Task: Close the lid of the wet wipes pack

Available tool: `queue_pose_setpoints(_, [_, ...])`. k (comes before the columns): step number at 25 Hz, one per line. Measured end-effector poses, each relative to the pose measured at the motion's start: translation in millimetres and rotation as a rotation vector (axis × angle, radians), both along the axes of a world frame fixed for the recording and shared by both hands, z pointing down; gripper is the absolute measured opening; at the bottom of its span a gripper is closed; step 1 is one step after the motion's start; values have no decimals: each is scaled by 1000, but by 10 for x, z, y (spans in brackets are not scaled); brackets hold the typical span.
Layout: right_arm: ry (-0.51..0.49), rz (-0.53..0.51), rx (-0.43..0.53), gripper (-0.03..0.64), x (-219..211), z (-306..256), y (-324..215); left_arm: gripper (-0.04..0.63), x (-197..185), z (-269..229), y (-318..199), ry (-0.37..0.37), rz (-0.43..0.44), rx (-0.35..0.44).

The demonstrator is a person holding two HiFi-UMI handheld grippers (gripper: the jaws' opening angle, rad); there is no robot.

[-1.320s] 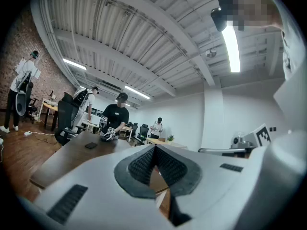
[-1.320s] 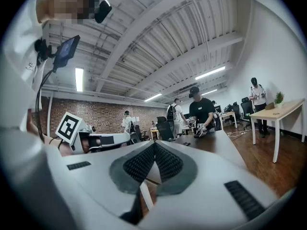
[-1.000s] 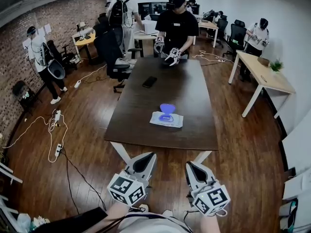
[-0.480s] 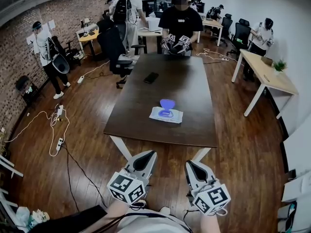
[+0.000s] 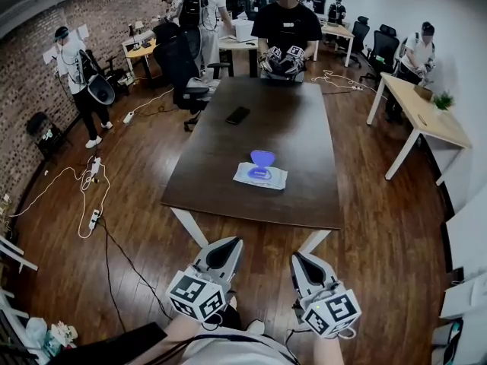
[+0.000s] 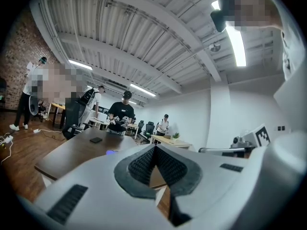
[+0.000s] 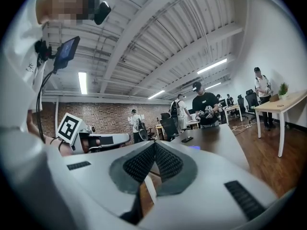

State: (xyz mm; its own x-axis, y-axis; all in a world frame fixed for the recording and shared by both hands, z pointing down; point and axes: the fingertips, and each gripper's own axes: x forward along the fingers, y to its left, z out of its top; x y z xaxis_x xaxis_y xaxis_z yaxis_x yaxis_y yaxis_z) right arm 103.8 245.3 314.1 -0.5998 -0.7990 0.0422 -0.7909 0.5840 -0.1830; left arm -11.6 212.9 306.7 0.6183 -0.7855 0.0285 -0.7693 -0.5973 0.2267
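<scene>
Closed, empty tongs (image 6: 154, 148) before dark table (image 6: 72, 153)

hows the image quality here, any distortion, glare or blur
Head view: wide-angle bend toward the edges, even lighting, wet wipes pack small but sharp. Left gripper view: heavy fisheye with black corners, ceiling strip light blown out. Right gripper view: same fisheye, right tool close up and slightly soft.

1. The left gripper (image 5: 226, 246) is low at the near edge of the head view. It points level and away, its jaws pressed together with nothing between them.
2. The right gripper (image 5: 299, 259) is just beside it on the right, roughly parallel. Its jaws are likewise together and empty.
3. Each gripper's marker cube (image 5: 198, 295) sits at its near end, with a bare forearm (image 5: 181, 331) behind.
</scene>
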Motion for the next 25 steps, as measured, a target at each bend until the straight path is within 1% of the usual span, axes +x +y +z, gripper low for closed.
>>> queue_pose_setpoints(5, [7, -9, -10, 8, -61, 42, -239, 3, -44, 68, -234, 6, -7, -13])
queue_pose_setpoints(10, [14, -4, -28, 8, -147, 114, -622, 3, -94, 159, -610, 6, 7, -29])
queue_pose_setpoints(14, [20, 12, -35, 8, -215, 138, -1091, 2, -170, 186, -1118, 13, 25, -30])
queue_pose_setpoints(19, [26, 16, -38, 8, -340, 63, -1756, 3, -276, 84, -1801, 23, 41, -23])
queue_pose_setpoints(22, [24, 24, -50, 8, -418, 34, -2091, 2, -316, 76, -2150, 26, 61, -36])
queue_pose_setpoints(25, [28, 32, -54, 8, -482, 34, -2423, 2, -340, 47, -2500, 37, 91, -24])
